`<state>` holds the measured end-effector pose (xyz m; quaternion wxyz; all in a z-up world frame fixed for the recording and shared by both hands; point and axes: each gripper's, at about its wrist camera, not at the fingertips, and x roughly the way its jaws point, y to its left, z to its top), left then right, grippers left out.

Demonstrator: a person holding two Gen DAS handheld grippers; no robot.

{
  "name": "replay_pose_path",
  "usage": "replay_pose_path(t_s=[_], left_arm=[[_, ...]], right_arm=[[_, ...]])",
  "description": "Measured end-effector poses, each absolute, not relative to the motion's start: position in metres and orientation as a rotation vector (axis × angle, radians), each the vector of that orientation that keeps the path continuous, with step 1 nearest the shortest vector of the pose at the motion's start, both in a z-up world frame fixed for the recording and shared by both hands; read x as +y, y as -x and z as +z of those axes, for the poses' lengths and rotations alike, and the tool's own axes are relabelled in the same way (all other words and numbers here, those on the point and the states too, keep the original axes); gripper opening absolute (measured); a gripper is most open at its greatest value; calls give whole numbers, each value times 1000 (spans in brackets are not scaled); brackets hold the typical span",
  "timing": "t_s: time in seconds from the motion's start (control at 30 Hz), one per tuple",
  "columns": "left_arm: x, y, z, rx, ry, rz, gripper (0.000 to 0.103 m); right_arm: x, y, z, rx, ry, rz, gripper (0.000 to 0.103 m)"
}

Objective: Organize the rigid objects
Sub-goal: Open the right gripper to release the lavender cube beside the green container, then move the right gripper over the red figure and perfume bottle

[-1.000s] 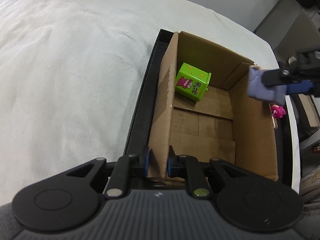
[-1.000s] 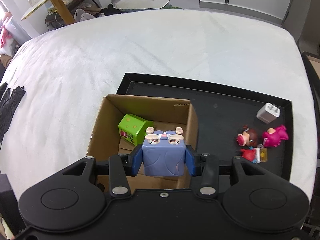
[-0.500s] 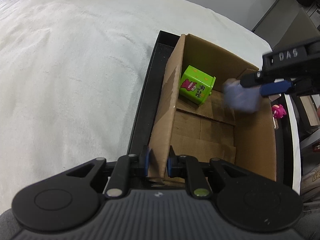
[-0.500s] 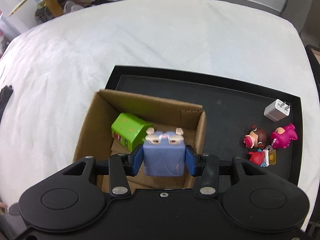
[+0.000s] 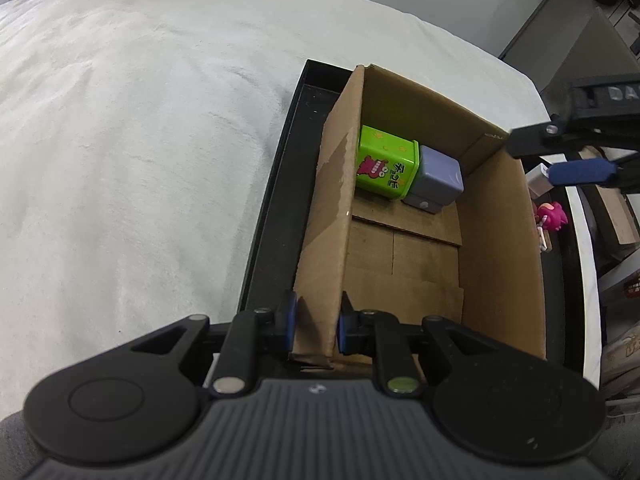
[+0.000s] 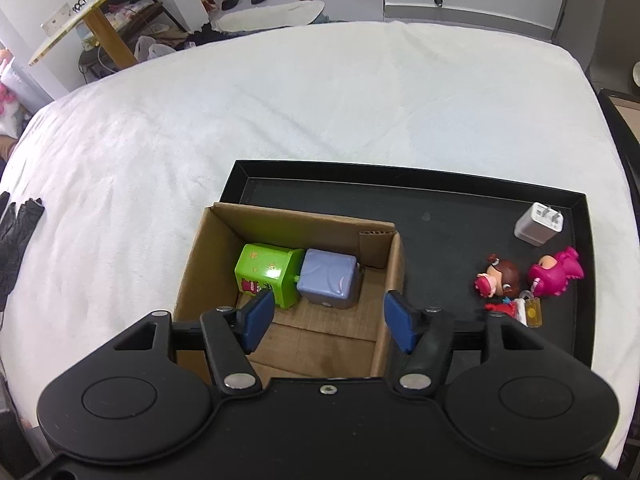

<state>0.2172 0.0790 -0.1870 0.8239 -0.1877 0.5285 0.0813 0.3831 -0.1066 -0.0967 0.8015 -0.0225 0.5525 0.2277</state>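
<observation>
Released since a second ago: the purple cube has left the right hand-held gripper, whose blue pads now stand spread and empty above the cardboard box. Cube sits on the box floor at the far wall, touching the green cube on its left. Left hand-held gripper stays pinched on the box's near left wall. Box sits in the left end of a black tray on a white bed. Tray's right end holds a white charger and small figurines; bare tray floor lies between them and the box.
</observation>
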Motion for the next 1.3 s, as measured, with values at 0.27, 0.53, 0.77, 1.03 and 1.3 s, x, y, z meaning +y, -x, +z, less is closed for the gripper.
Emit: replay_pose_path(t_s=[0.27, 0.53, 0.77, 1.03, 1.3], left_arm=[[79, -218, -190, 1122, 417, 193, 18], [75, -219, -192, 1119, 404, 212, 17], [74, -221, -194, 1127, 409, 229, 17], [71, -224, -197, 1137, 396, 241, 17], [67, -228, -200, 1150, 383, 254, 17]], right_arm=[[-134, -369, -86, 1145, 45, 478, 67], [-160, -361, -81, 1120, 27, 466, 68], [-185, -358, -78, 1094, -8, 448, 74], [-212, -360, -86, 1091, -59, 425, 78], [-242, -362, -100, 1082, -146, 406, 78]])
